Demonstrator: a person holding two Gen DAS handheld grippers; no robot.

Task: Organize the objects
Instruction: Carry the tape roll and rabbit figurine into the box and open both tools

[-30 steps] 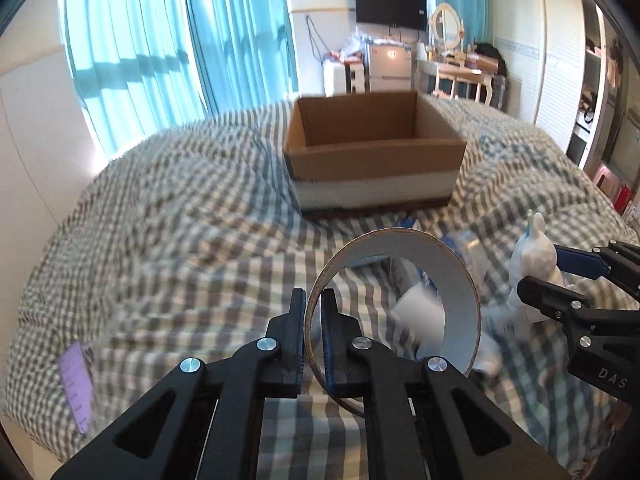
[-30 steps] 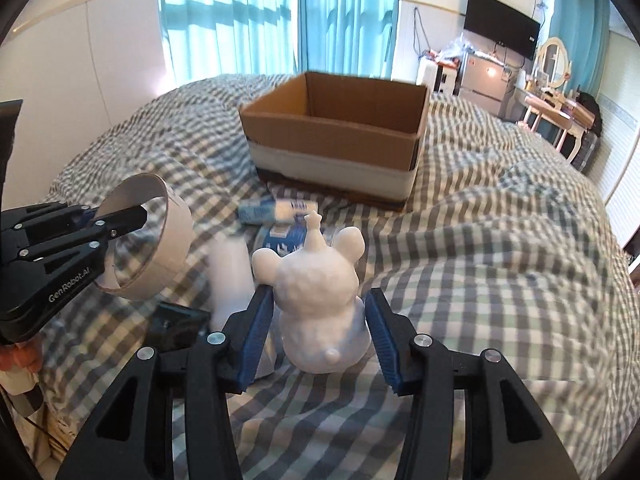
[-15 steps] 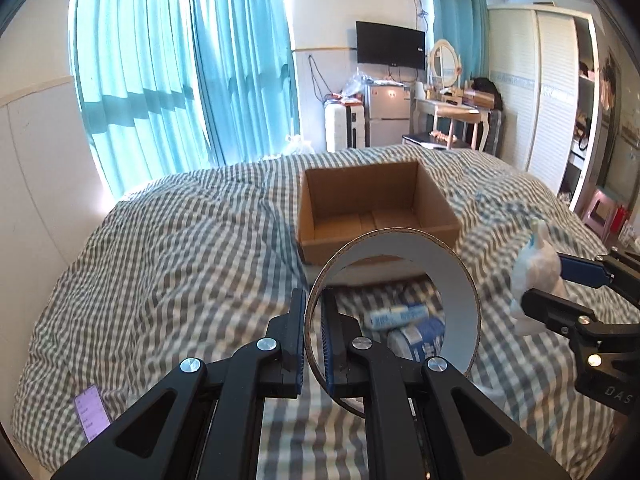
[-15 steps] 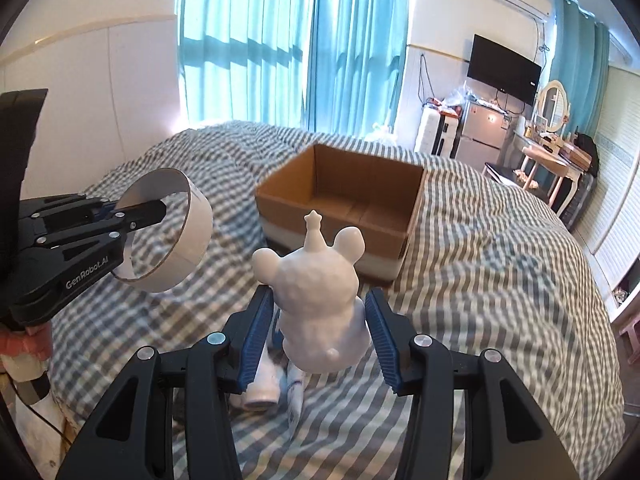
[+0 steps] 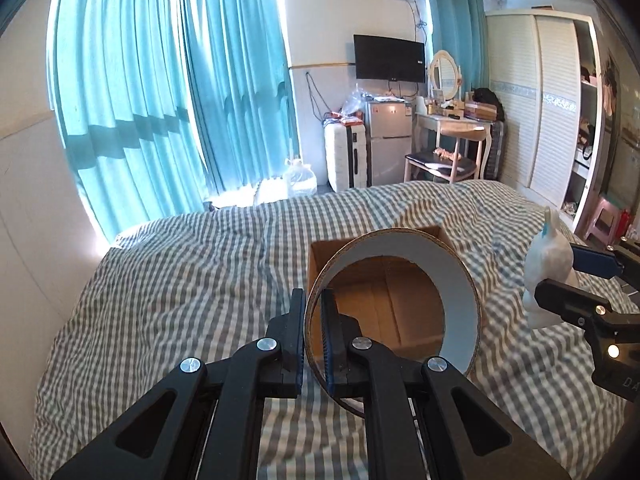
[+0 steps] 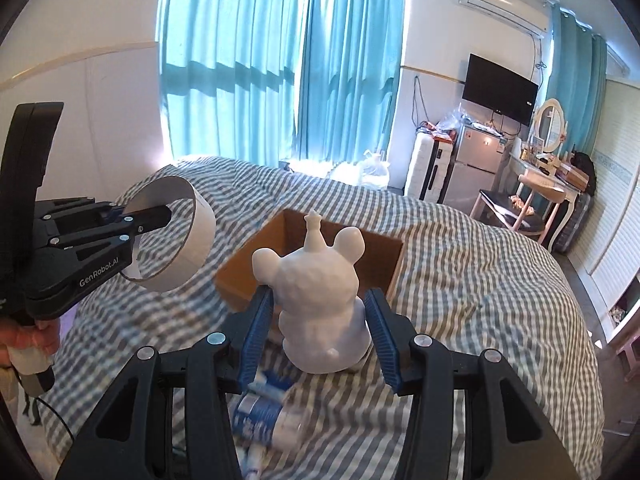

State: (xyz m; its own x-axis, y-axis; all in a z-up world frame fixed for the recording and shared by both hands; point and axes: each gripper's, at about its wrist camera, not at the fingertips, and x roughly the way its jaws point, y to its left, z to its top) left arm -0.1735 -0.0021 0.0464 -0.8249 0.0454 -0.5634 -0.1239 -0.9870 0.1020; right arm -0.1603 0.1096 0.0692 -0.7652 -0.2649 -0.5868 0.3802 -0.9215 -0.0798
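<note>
My left gripper is shut on the wall of a wide cardboard tape ring, white inside, held up in the air. Through the ring I see the open brown cardboard box on the checked bed. My right gripper is shut on a white plaster bear figure, clamped between its blue pads and lifted above the bed. In the right wrist view the box lies just beyond the bear, and the left gripper with the ring hangs at left. The bear shows at the right edge of the left wrist view.
Blue-and-white packets lie on the checked duvet below the right gripper. A hand holds the left gripper's handle. Beyond the bed stand teal curtains, a small fridge, a suitcase, a dressing table and a wardrobe.
Both grippers have risen from the bed with their loads and moved toward the box. The packets that lay ahead have dropped below the view, and the box now appears lower and closer.
</note>
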